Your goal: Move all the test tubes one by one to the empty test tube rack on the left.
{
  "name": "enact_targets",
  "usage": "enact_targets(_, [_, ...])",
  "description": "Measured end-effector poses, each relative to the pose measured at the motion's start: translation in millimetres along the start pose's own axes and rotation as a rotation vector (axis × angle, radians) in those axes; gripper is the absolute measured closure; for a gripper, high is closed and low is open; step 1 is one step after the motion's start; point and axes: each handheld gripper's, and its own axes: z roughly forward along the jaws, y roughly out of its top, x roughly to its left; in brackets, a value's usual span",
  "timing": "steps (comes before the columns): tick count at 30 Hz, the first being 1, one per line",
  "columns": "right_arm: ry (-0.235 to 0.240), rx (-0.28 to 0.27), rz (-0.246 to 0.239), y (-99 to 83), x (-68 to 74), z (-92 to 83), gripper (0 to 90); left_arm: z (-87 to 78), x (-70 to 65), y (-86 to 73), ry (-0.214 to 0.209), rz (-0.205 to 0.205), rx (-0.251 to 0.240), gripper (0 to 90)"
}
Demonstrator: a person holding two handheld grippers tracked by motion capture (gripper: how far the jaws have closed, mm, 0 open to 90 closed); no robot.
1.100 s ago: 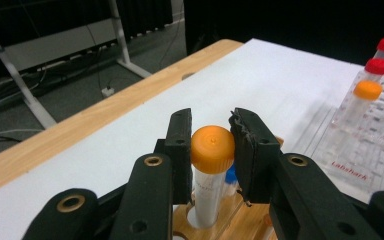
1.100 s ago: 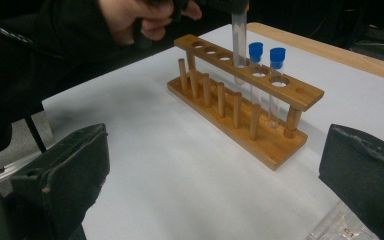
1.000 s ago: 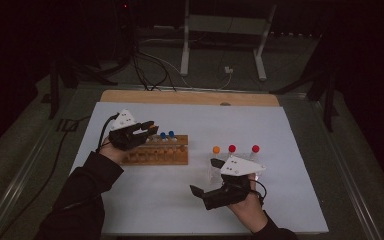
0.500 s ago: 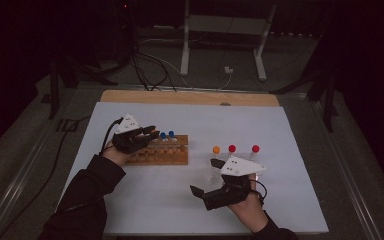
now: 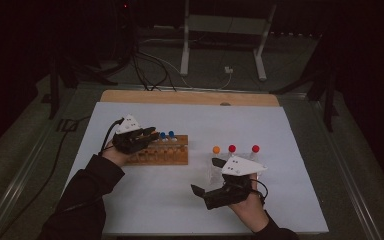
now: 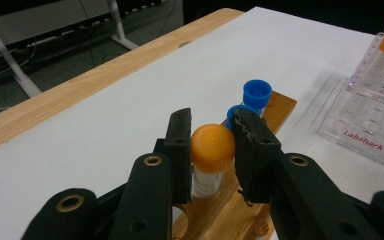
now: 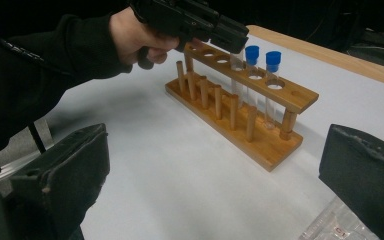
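In the left gripper view, my left gripper (image 6: 211, 131) is shut on an orange-capped tube (image 6: 212, 150), with both pads pressed against the cap. The tube stands upright, and its lower end reaches into a hole of the wooden rack (image 6: 230, 210). Two blue-capped tubes (image 6: 256, 94) stand in the rack just beyond it. From above, the left gripper (image 5: 151, 135) sits over the rack's (image 5: 172, 157) left half. My right gripper (image 5: 205, 176) rests open on the table's near right. Nothing is between its jaws in the right gripper view (image 7: 215, 170), which faces the rack (image 7: 260, 142).
A clear plastic rack (image 5: 225, 167) on the right holds one orange-capped tube (image 5: 216, 149) and two red-capped tubes (image 5: 232, 148). White sheet (image 5: 260, 120) covers the table, with a wooden strip (image 5: 190, 97) along the far edge. Cables and stand legs lie on the floor beyond.
The left gripper has shifted slightly right and down over the wooden rack with the orange-capped tube. The right gripper has not moved.
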Motion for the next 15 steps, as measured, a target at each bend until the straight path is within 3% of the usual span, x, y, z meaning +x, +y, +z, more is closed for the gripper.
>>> enact_targets(4, [-0.009, -0.006, -0.001, 2.1, -1.3, -2.8, 0.0, -1.0, 0.4, 1.2, -0.016, -0.004, 0.013, 68.9])
enact_targets(12, [-0.039, -0.013, -0.010, 4.5, -13.9, -10.1, 0.0, -20.3, -9.9, 6.2, -0.035, 0.028, -0.033, 41.9])
enact_targets(15, [-0.092, -0.011, -0.020, 6.0, -20.0, -12.5, 0.0, -29.5, -15.5, 9.0, -0.066, 0.024, -0.049, 28.3])
